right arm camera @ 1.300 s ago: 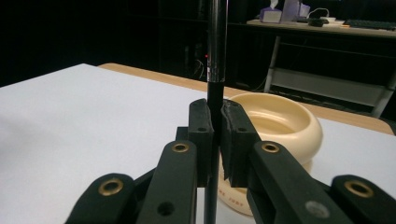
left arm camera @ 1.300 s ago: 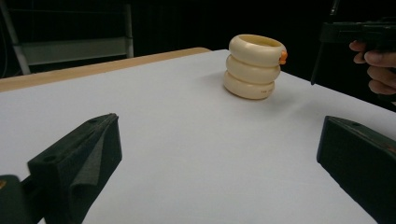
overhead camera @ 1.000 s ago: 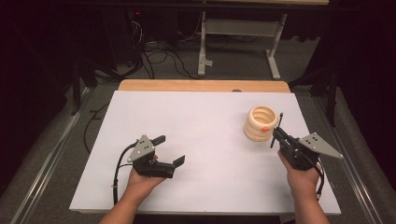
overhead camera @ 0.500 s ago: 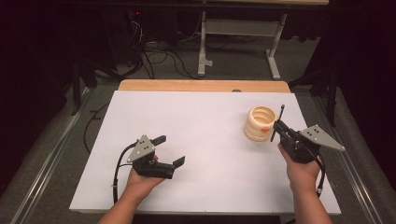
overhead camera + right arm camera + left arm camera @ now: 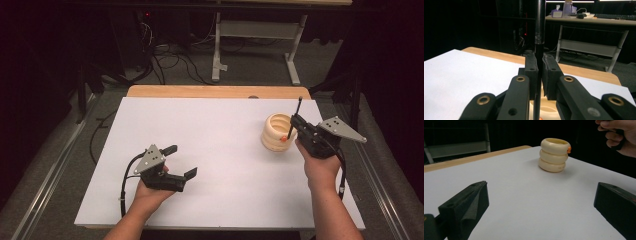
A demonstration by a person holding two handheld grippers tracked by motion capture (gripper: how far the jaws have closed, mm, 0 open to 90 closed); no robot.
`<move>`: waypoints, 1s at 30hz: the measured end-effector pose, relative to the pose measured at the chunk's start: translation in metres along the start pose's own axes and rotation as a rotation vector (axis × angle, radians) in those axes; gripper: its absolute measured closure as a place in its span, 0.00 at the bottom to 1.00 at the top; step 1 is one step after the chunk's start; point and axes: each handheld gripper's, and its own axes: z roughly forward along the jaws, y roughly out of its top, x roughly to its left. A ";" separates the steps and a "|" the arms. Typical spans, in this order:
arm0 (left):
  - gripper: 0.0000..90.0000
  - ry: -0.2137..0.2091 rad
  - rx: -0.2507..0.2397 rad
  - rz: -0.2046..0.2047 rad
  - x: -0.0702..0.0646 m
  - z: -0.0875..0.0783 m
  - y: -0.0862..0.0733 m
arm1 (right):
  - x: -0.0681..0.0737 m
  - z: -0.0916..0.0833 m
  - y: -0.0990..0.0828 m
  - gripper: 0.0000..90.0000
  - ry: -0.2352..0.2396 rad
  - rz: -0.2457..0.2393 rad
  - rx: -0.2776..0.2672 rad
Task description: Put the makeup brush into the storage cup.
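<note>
A cream holder (image 5: 275, 135) made of three stacked rings stands on the white table (image 5: 210, 130) at the right. My right gripper (image 5: 295, 123) hangs just right of the holder, shut on a thin black pen (image 5: 298, 107) that stands nearly upright. The pen's orange lower end (image 5: 283, 139) sits at the holder's right rim (image 5: 569, 149). In the right gripper view the pen (image 5: 539, 37) runs up between the pressed pads, with the holder (image 5: 549, 106) below. My left gripper (image 5: 182, 161) rests at the table's front left, open, with nothing between its fingers (image 5: 471, 197).
A wooden strip (image 5: 215, 91) edges the table's far side. Beyond it stand a metal desk frame (image 5: 255, 37) and tangled cables (image 5: 170, 60) on the floor. The hand (image 5: 617, 133) on the right gripper shows at the upper right of the left gripper view.
My right hand has risen with the pen, so the pen's top stands higher beside the holder. The left gripper has stayed in place.
</note>
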 end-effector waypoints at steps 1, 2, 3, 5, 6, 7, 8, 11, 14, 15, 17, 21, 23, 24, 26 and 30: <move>0.01 -0.002 -0.001 -0.002 0.000 0.000 0.000 | 0.000 0.002 0.001 0.96 0.003 -0.006 0.000; 0.01 -0.003 -0.001 -0.001 0.000 0.000 0.000 | 0.000 0.004 0.003 0.96 0.004 -0.001 0.000; 0.01 -0.003 -0.001 0.000 -0.001 0.000 0.000 | 0.000 0.005 0.004 0.96 -0.002 -0.004 0.003; 0.01 -0.006 -0.003 0.001 -0.001 0.000 0.001 | 0.001 0.009 0.006 0.96 -0.008 -0.011 0.008; 0.01 -0.006 -0.004 0.003 -0.001 0.000 0.001 | 0.000 0.011 0.007 0.96 -0.010 -0.017 0.007; 0.01 -0.006 -0.005 0.004 -0.002 0.000 0.001 | 0.000 0.013 0.008 0.96 -0.011 -0.014 0.009; 0.01 -0.007 -0.005 0.004 -0.002 0.000 0.001 | 0.000 0.014 0.009 0.96 -0.015 -0.012 0.013; 0.01 -0.007 -0.004 0.004 -0.001 -0.001 0.001 | -0.001 0.020 0.013 0.96 -0.019 -0.019 0.012; 0.01 -0.007 -0.002 0.003 -0.001 -0.001 0.001 | -0.001 0.025 0.015 0.96 -0.026 -0.024 0.020; 0.01 -0.006 -0.001 0.002 -0.001 -0.001 0.001 | -0.001 0.026 0.015 0.96 -0.028 -0.025 0.023; 0.01 -0.005 0.000 0.004 -0.001 -0.001 0.001 | -0.001 0.030 0.015 0.96 -0.025 -0.025 0.021; 0.01 -0.008 -0.002 0.005 -0.001 -0.001 0.001 | -0.003 0.034 0.015 0.96 -0.025 -0.012 0.032; 0.01 -0.008 0.000 0.005 -0.001 -0.001 0.001 | -0.005 0.036 0.016 0.96 -0.027 -0.008 0.039; 0.01 -0.008 0.001 0.005 -0.001 -0.001 0.001 | -0.005 0.037 0.016 0.96 -0.029 -0.001 0.047; 0.01 -0.009 0.003 0.008 -0.001 -0.001 0.000 | -0.007 0.039 0.015 0.96 -0.031 0.002 0.048; 0.01 -0.013 0.000 0.007 -0.002 -0.001 0.001 | -0.010 0.042 0.012 0.96 -0.037 0.009 0.065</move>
